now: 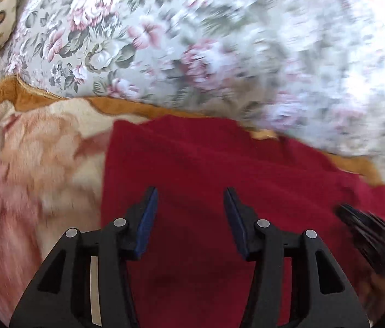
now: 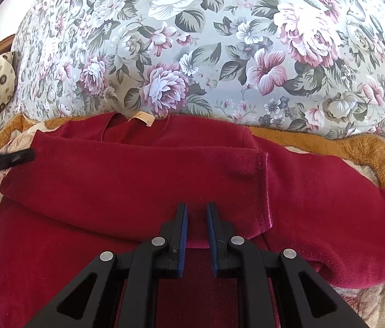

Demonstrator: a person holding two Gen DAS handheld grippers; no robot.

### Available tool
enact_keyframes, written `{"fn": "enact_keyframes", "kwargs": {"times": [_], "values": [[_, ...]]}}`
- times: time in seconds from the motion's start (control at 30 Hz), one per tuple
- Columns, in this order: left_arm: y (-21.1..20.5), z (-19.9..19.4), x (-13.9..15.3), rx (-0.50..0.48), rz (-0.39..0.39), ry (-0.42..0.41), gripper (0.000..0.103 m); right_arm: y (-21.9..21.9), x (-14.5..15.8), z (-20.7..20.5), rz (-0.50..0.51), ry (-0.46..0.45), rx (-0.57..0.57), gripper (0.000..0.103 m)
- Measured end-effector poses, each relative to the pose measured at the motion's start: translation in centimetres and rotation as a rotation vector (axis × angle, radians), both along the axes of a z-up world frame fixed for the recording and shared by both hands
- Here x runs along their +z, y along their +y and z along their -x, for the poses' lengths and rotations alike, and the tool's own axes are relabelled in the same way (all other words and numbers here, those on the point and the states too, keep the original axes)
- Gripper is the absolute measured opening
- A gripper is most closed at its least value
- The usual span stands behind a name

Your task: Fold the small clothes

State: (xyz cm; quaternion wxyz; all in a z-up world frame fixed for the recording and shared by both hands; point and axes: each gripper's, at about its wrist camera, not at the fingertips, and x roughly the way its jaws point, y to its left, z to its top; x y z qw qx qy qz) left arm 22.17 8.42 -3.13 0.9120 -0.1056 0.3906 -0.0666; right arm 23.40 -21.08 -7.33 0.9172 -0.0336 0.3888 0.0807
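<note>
left gripper (image 1: pixel 191 191) gapes empty above the dark red fleece top (image 2: pixel 127 180); right gripper (image 2: pixel 196 206) pinches its fold.

Floral bed (image 2: pixel 192 41), plush blanket (image 2: pixel 356 147) on it, red garment (image 2: pixel 110 186) atop

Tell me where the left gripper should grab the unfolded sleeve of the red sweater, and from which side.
Grip the sleeve near its far end, coming from above and pinching across its width. It lies flat and stretched out on the blanket, so only a top-down pinch gets a finger under an edge. The other sleeve is already folded across the red sweater.
</note>
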Motion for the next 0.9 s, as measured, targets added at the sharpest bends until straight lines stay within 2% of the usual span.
{"fn": "enact_keyframes", "kwargs": {"times": [0.03,0.07,0.17,0.23,0.3,0.37,0.4,0.47,0.53,0.57,0.63,0.7,0.8,0.83,0.9], "values": [[-0.2,1.3,-0.1,-0.017,0.019,-0.009,0.056,0.0,0.0,0.0,0.000,0.001,0.001,0.013],[-0.6,2.3,-0.7,-0.038,0.031,-0.009,0.064,0.0,0.0,-0.1,-0.004,0.004,0.003,0.014],[-1.6,2.6,-3.1,-0.067,0.029,0.011,0.065,-1.2,0.1,-0.6,-0.100,0.039,0.008,0.016],[-0.5,2.6,-2.9,-0.056,0.106,-0.002,0.065,-2.2,0.5,-0.9,-0.165,0.099,0.019,0.016],[-0.2,2.7,-3.1,-0.055,0.122,-0.008,0.065,-3.7,2.1,-0.1,-0.169,0.115,-0.037,0.016],[-1.2,2.6,-2.9,-0.053,0.089,-0.010,0.065,-6.6,5.2,2.5,-0.124,0.008,-0.143,0.017],[-1.7,3.0,-2.8,-0.052,0.069,-0.012,0.065,-9.2,7.1,4.5,-0.122,-0.070,-0.205,0.018],[-2.3,3.2,-2.9,-0.049,0.030,-0.015,0.065,-13.7,9.7,7.8,-0.078,-0.168,-0.343,0.020],[-2.5,3.3,-3.0,-0.052,0.014,-0.016,0.067,-19.1,12.0,11.5,-0.040,-0.274,-0.472,0.028],[-2.5,3.3,-3.1,-0.054,0.017,-0.016,0.067,-21.3,12.6,12.8,-0.030,-0.299,-0.527,0.033],[-2.3,3.3,-3.1,-0.055,0.027,-0.018,0.067,-26.3,13.0,14.7,-0.053,-0.296,-0.636,0.033],[-2.2,3.3,-3.1,-0.055,0.031,-0.019,0.067,-30.5,12.7,16.3,-0.131,-0.279,-0.733,0.033],[-2.2,3.2,-3.1,-0.055,0.032,-0.019,0.067,-33.0,11.4,16.6,-0.241,-0.252,-0.736,0.033],[-2.2,3.2,-3.1,-0.055,0.034,-0.019,0.067,-33.0,11.3,16.5,-0.241,-0.278,-0.708,0.033],[-2.2,3.2,-3.1,-0.055,0.040,-0.019,0.067,-32.9,11.3,15.5,-0.212,-0.276,-0.679,0.033]]}}
